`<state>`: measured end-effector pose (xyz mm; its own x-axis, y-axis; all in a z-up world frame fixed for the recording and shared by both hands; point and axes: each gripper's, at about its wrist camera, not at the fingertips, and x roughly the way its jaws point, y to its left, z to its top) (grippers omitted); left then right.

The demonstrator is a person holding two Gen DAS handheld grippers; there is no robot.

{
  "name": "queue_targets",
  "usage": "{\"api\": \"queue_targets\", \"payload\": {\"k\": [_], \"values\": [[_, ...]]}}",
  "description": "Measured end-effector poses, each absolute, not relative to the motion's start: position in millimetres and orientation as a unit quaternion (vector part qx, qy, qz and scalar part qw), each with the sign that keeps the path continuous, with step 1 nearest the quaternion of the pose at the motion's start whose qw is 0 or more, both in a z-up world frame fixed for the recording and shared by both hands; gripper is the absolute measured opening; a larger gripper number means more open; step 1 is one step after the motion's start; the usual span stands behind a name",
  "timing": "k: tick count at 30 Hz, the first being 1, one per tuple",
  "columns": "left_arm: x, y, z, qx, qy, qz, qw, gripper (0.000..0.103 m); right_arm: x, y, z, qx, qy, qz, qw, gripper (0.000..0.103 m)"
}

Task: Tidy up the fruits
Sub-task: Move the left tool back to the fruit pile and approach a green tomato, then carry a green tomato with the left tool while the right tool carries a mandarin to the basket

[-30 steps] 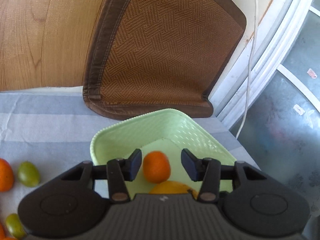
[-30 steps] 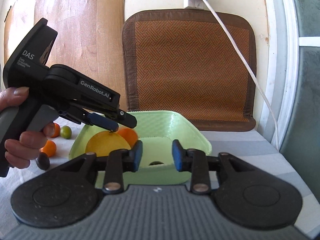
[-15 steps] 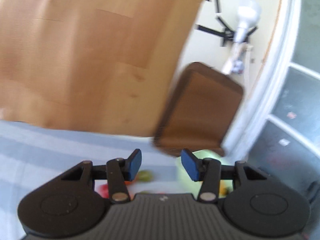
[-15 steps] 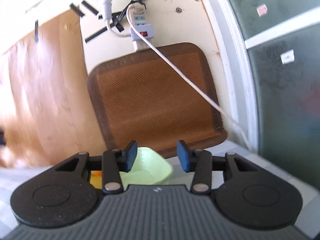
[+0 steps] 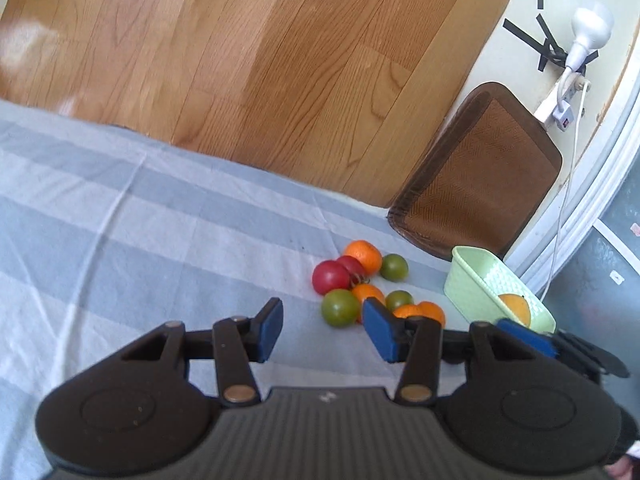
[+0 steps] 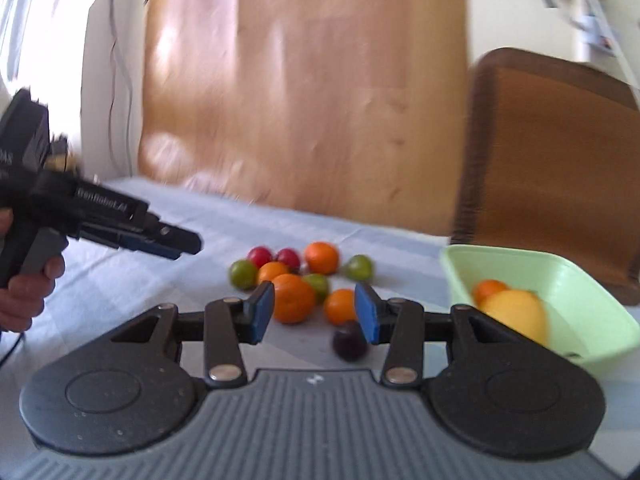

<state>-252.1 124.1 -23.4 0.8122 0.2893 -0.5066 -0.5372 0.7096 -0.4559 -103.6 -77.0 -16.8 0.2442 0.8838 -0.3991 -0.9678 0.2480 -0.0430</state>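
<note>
A pale green basket [image 5: 472, 286] [image 6: 600, 304] stands at the right with a yellow fruit [image 6: 516, 314] and an orange [image 6: 488, 290] in it. Loose fruit lies on the cloth left of it: oranges [image 6: 294, 298], green ones [image 5: 340, 307], red tomatoes [image 5: 330, 276] and a dark plum [image 6: 349, 340]. My left gripper [image 5: 326, 330] is open and empty, above the cloth, short of the pile; it also shows at the left of the right wrist view [image 6: 168, 246]. My right gripper [image 6: 314, 312] is open and empty, facing the pile, the plum near its right finger.
A blue and white striped cloth [image 5: 120, 240] covers the table. A wooden board [image 5: 260, 52] and a brown woven mat [image 5: 480, 176] lean against the back wall. A power strip and white cable [image 5: 564, 184] hang at the right.
Both grippers have pulled back from the basket and swung left, toward the pile of loose fruit. The orange that was between the left fingers lies in the basket.
</note>
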Motion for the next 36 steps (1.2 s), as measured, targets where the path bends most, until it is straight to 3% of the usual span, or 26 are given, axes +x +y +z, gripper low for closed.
{"api": "queue_targets", "payload": {"k": [7,9,13,16,17,18,20,25,29,32,36], "values": [[-237.9,131.4,-29.3,-0.306,0.211,0.206,0.905,0.045,-116.8,-38.2,-34.7,-0.217,0.146,0.596,0.759,0.047],[-228.6,133.0,-30.4,-0.300,0.218,0.199,0.907,0.045,-115.6,-35.3,-36.6,-0.230,0.151,0.587,0.761,0.040],[-210.1,131.9,-35.4,-0.281,0.235,0.197,0.909,0.045,-113.6,-50.2,-31.0,-0.205,0.159,0.589,0.765,0.039],[-199.9,125.4,-41.8,-0.256,0.251,0.200,0.912,0.033,-116.6,-72.8,-26.1,-0.177,0.169,0.595,0.766,0.036],[-198.6,122.3,-43.8,-0.242,0.252,0.205,0.914,0.026,-117.2,-80.3,-24.5,-0.166,0.173,0.597,0.765,0.028],[-198.6,120.5,-44.8,-0.234,0.251,0.206,0.917,0.026,-115.8,-88.7,-23.3,-0.156,0.178,0.600,0.764,0.016],[-200.7,121.5,-44.6,-0.242,0.249,0.197,0.917,0.025,-111.8,-102.1,-22.2,-0.135,0.193,0.605,0.761,0.012],[-211.2,115.6,-43.4,-0.242,0.248,0.201,0.916,0.025,-110.8,-106.6,-25.9,-0.135,0.195,0.606,0.760,0.015],[-214.7,109.1,-39.1,-0.237,0.249,0.214,0.914,0.028,-116.8,-96.6,-26.4,-0.145,0.188,0.608,0.757,0.047],[-207.7,108.9,-36.7,-0.223,0.255,0.227,0.913,0.036,-116.2,-87.8,-28.6,-0.151,0.190,0.612,0.753,0.048],[-197.0,105.9,-40.9,-0.204,0.262,0.230,0.915,0.033,-116.4,-74.6,-34.4,-0.172,0.208,0.606,0.748,0.047]]}}
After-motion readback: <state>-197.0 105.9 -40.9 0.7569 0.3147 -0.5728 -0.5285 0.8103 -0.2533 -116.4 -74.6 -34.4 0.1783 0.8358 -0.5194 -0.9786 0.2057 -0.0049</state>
